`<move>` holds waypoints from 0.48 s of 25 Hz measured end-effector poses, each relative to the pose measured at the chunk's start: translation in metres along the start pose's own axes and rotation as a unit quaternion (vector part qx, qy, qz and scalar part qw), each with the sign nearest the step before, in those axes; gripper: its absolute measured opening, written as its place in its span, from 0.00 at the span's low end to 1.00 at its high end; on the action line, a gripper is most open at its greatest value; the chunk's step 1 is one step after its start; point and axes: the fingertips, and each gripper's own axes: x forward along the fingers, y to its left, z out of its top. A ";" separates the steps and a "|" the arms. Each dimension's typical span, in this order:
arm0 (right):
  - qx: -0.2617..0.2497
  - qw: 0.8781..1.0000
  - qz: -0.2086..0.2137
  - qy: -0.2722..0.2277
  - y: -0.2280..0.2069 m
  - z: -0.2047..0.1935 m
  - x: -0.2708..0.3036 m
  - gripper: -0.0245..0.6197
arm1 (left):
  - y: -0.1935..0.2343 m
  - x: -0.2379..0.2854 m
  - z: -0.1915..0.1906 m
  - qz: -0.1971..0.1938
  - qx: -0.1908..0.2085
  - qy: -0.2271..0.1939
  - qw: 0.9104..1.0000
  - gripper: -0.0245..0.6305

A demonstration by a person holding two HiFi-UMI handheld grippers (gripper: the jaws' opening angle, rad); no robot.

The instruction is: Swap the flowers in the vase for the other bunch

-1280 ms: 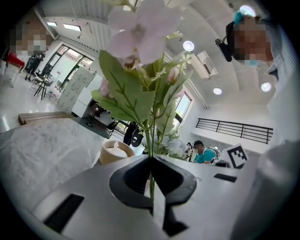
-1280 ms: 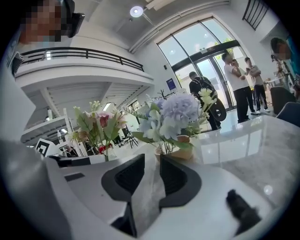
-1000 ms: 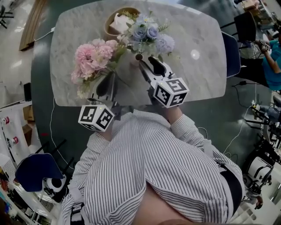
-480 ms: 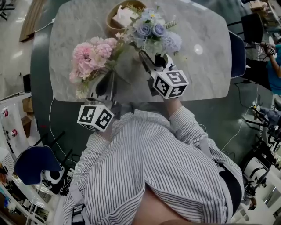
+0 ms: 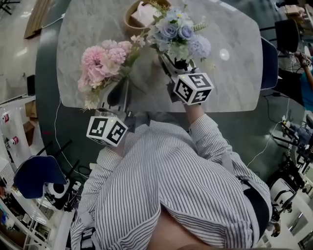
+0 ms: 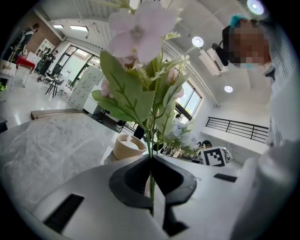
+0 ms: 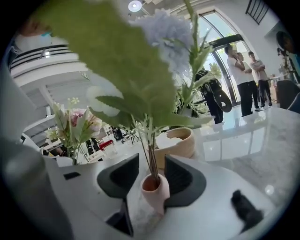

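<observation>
A pink flower bunch (image 5: 102, 58) stands up from my left gripper (image 5: 121, 90), which is shut on its thin green stem (image 6: 151, 178) over the near left of the marble table (image 5: 234, 68). The blue bunch (image 5: 178, 36) stands in a small pink vase (image 7: 154, 192). My right gripper (image 7: 152, 164) straddles that vase. Its jaws have just been closing, and both now lie against the vase's sides. In the head view the blue blooms hide the vase and the tips of the right gripper (image 5: 173, 66).
A tan bowl (image 5: 139, 12) holding something white sits at the table's far edge, just behind the blue bunch. A dark chair (image 5: 268, 56) stands at the table's right side. Several people (image 7: 243, 75) stand far off.
My right gripper has moved a little farther in over the table, under the blue bunch. The left gripper and the pink bunch have stayed where they were.
</observation>
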 end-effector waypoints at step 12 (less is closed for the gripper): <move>-0.041 0.999 -0.010 -0.002 -0.002 0.016 -0.003 0.10 | -0.005 0.001 0.003 -0.008 0.000 0.006 1.000 0.06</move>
